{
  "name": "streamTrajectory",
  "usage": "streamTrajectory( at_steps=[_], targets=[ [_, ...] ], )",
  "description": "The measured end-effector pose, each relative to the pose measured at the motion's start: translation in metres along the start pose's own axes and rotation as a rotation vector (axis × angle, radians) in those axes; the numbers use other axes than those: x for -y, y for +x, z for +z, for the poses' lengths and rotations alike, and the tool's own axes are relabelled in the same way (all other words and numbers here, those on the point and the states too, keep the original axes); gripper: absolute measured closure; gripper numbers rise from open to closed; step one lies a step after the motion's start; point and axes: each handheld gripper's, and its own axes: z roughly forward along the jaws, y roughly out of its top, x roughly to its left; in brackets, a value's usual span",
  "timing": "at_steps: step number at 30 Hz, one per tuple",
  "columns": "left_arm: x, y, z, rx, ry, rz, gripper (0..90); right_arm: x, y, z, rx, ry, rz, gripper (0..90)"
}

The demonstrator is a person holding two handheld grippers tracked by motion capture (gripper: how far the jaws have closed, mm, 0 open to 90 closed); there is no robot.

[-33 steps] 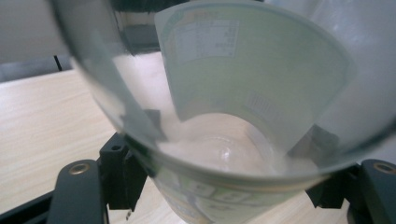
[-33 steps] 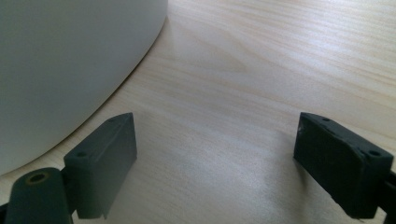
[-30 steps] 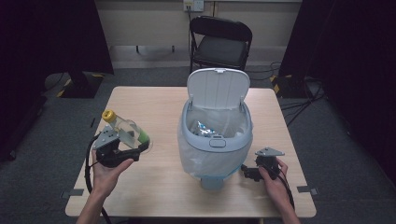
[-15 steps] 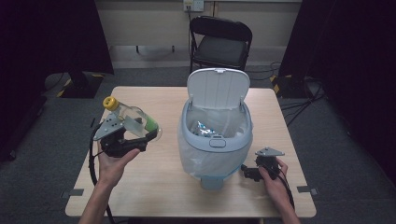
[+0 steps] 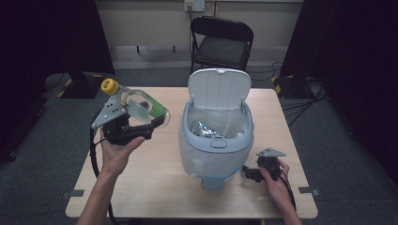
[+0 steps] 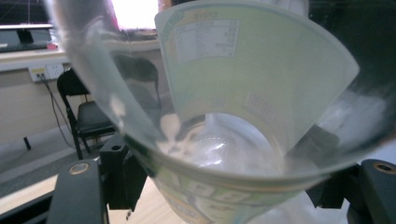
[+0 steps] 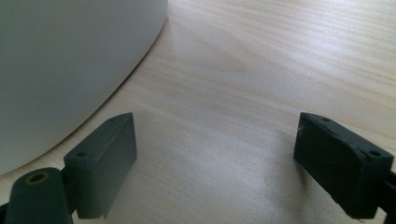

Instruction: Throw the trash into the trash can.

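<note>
A clear plastic bottle [image 5: 136, 104] with a yellow cap [image 5: 110, 86] and a green label lies tilted in the air, left of the bin. My left gripper [image 5: 152, 118] is shut on its label end, cap pointing away to the left. In the left gripper view the bottle [image 6: 252, 107] bulges between both black jaws of the left gripper [image 6: 224, 183]. The pale blue bin [image 5: 217, 140] stands mid-table with its white lid [image 5: 219, 89] raised and a clear liner holding crumpled waste. My right gripper [image 5: 251, 174] rests open on the table by the bin's foot; nothing lies between its fingers [image 7: 105, 163].
The wooden table [image 5: 155, 187] has bare room in front of and left of the bin. The bin's wall [image 7: 60, 60] curves close on the left of the right gripper [image 7: 219, 158]. A black folding chair [image 5: 220, 44] stands behind the table.
My left hand has lifted the bottle up off the table area and a little toward the bin. The right hand has stayed where it was.
</note>
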Motion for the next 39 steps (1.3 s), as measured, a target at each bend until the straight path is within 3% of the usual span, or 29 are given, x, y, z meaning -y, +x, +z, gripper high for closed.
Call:
streamTrajectory(
  at_steps=[8,9,11,14,18,29,31,35,39],
  targets=[
    [-0.021,-0.008,0.007,0.028,-0.040,0.017,27.8,0.000,0.000,0.000,0.000,0.000,0.000,12.0],
    [-0.024,-0.009,0.009,0.042,-0.034,0.030,27.8,0.000,0.000,0.000,0.000,0.000,0.000,12.0],
    [-0.029,-0.012,0.013,0.076,-0.042,0.014,27.8,0.000,0.000,0.000,0.000,0.000,0.000,12.0],
    [-0.036,-0.017,0.018,0.077,-0.045,0.034,27.7,0.000,0.000,0.000,0.000,0.000,0.000,12.0],
    [-0.046,-0.023,0.027,0.110,-0.060,0.039,27.8,0.000,0.000,0.000,0.000,0.000,0.000,12.0],
    [-0.060,-0.044,0.057,0.190,-0.042,0.040,27.7,0.000,0.000,0.000,0.000,0.000,-0.001,12.0],
    [-0.061,-0.047,0.063,0.205,-0.029,0.045,27.7,0.000,0.000,0.000,0.000,0.000,0.000,12.0],
    [-0.061,-0.053,0.077,0.249,-0.007,0.016,27.7,0.000,0.000,0.000,0.000,0.000,-0.001,12.0],
    [-0.062,-0.058,0.088,0.285,0.020,0.024,27.7,0.000,0.000,0.000,-0.001,-0.002,-0.004,12.0]
  ],
)
